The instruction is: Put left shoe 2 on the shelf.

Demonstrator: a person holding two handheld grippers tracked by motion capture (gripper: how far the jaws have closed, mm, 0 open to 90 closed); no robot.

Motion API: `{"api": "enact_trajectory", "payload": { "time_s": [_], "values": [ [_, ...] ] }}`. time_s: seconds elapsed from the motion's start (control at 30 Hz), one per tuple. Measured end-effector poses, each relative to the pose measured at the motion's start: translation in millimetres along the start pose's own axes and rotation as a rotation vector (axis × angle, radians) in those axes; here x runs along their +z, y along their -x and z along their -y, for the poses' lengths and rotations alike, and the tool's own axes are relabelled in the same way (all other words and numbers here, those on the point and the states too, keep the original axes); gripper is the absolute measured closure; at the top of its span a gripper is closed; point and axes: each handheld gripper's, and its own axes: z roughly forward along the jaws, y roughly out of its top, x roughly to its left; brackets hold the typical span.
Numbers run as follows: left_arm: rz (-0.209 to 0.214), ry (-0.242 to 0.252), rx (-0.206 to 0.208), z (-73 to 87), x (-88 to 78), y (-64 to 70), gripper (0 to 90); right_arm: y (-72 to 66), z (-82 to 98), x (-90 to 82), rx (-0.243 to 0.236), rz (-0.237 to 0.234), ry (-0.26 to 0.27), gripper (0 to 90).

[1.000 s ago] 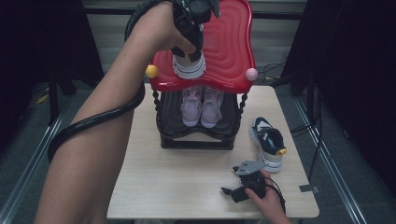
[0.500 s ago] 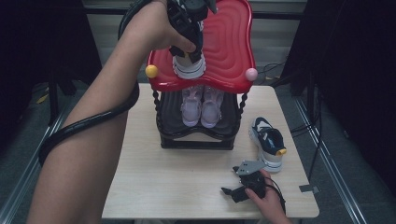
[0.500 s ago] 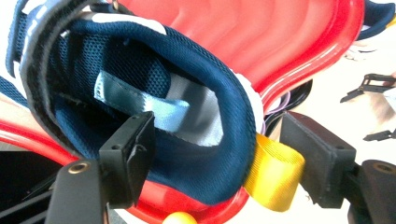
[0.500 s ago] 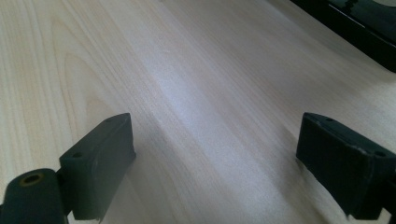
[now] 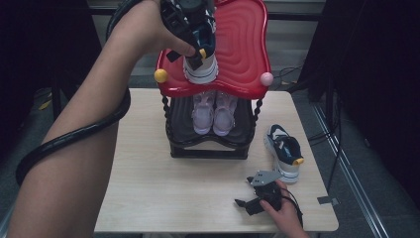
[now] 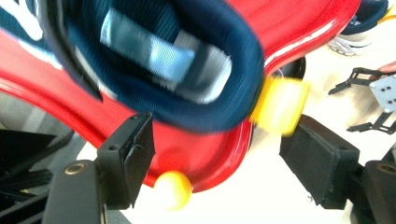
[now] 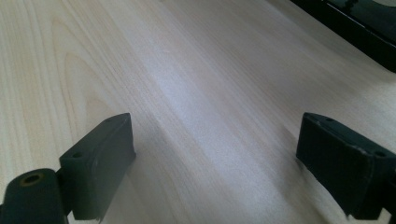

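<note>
A navy and white sneaker stands on the red wavy top of a shoe rack, heel toward me. My left gripper hangs over that heel. In the left gripper view its jaws stand wide on either side of the navy heel collar and its yellow pull tab, and the pads do not press on it. These jaws have just been opening. The matching sneaker lies on the table to the right of the rack. My right gripper rests open on the tabletop.
A pair of pink and white shoes sits on the rack's black lower shelf. A yellow ball and a pink ball cap the red top's front corners. The light wooden table ends close behind the rack.
My left hand has drawn slightly up and back from the sneaker's heel, and the sneaker stays on the red top. The right hand has not moved.
</note>
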Motion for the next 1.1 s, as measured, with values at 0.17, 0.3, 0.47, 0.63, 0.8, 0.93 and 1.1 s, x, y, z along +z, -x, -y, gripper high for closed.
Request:
{"api": "enact_trajectory", "payload": {
  "time_s": [0.17, 0.3, 0.47, 0.63, 0.8, 0.93, 1.1],
  "values": [
    [0.010, -0.002, -0.028, 12.0, -1.0, -5.5, 25.5, 0.0, 0.0, 0.0, 0.000, 0.000, 0.000, 10.7],
    [0.026, -0.009, -0.047, 19.6, -0.1, -7.2, 24.9, 0.0, 0.0, 0.0, 0.000, 0.000, 0.000, 10.7],
    [0.039, -0.010, -0.066, 29.3, 2.3, -9.5, 24.0, 0.1, 0.0, 0.0, -0.001, 0.000, 0.000, 10.7],
    [0.044, -0.018, -0.080, 39.9, 2.9, -11.6, 23.6, 0.1, 0.0, -0.1, -0.002, 0.003, 0.000, 10.7],
    [0.054, -0.034, -0.085, 51.1, 4.6, -12.3, 23.7, 0.0, -0.1, -0.1, -0.001, 0.001, -0.002, 10.7],
    [0.056, -0.041, -0.099, 60.8, 6.7, -14.3, 23.9, 0.0, -0.1, 0.0, 0.000, 0.001, -0.001, 10.7],
    [0.064, -0.051, -0.110, 71.4, 9.0, -15.4, 24.0, 0.1, -0.1, -0.1, -0.001, 0.002, -0.001, 10.7]
  ]
}}
